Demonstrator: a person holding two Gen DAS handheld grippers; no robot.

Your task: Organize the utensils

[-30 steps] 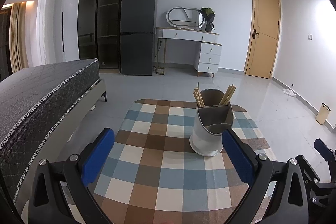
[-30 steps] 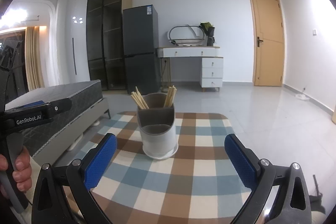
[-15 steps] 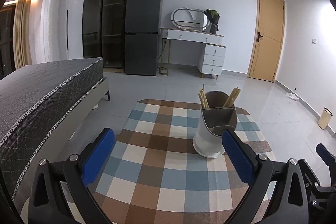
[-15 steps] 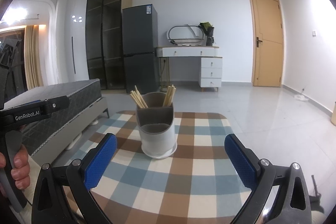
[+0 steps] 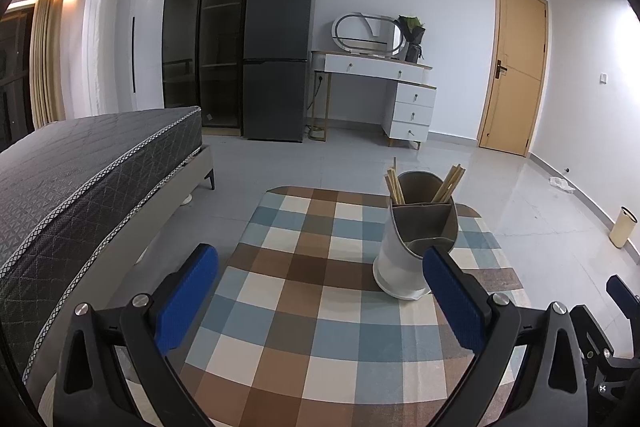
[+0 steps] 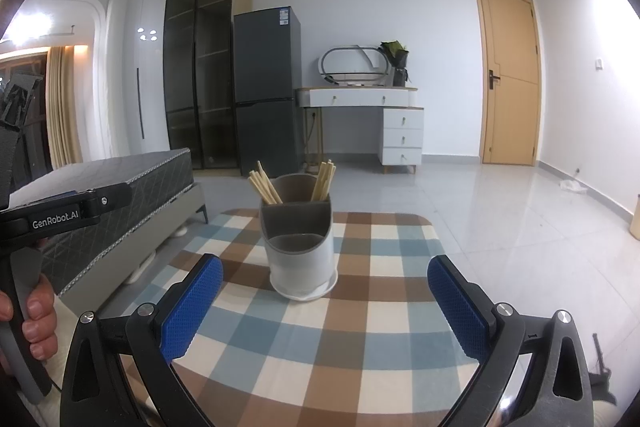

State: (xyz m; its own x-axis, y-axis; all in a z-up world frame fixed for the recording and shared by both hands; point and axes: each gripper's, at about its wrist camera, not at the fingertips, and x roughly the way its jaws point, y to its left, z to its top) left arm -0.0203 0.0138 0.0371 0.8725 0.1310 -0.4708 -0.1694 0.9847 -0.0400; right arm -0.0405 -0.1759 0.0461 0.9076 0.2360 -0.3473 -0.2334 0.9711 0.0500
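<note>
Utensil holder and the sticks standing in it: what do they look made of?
The utensil holder looks like moulded plastic: a smooth, matte white shell with a grey inner lining and dividers, though glazed ceramic cannot be ruled out. The chopsticks look like bare bamboo or light wood: pale tan, matte, squared ends. Under them, the checked tablecloth looks like woven fabric.

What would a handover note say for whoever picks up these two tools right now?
Left tool: open, empty, held low over the near edge of the checked table.
Right tool: open, empty, aimed straight at the utensil holder.
A hand grips the left tool's handle, seen in the right wrist view.
The utensil holder stands upright on the table. Chopsticks lean in its rear left compartment, more chopsticks in the rear right; the front compartment looks empty.
Done: it seems, all visible utensils are in the holder.
Left: no loose utensils in view; check beyond the frame.
</note>
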